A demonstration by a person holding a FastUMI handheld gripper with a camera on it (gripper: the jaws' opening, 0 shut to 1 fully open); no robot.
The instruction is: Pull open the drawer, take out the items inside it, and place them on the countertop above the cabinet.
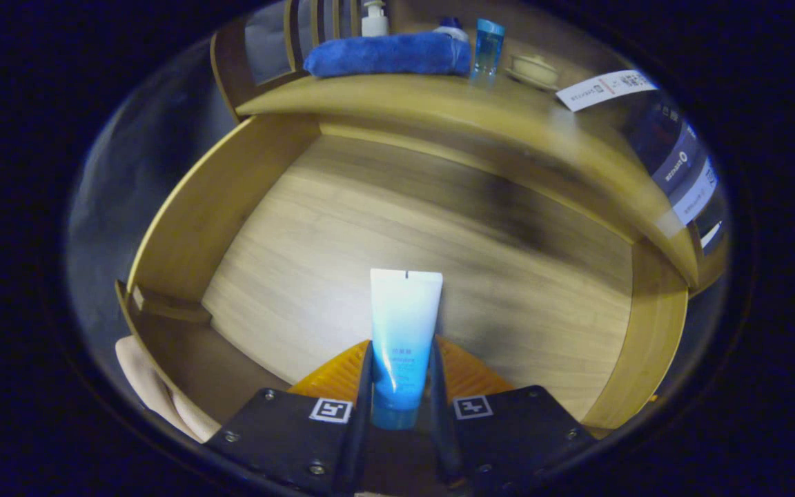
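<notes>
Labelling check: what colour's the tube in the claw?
White fading to blue toward the cap; tube, gripper view.

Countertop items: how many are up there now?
5: white pump bottle behind the rolled blue towel, blue-capped bottle behind its end, clear blue bottle, cream lidded dish. Others may be hidden behind the towel.

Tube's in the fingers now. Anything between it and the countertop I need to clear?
The hand-held gripper clamps the tube over the open drawer. The countertop's front edge overhangs ahead; a blue towel and bottle sit farther back.
</notes>
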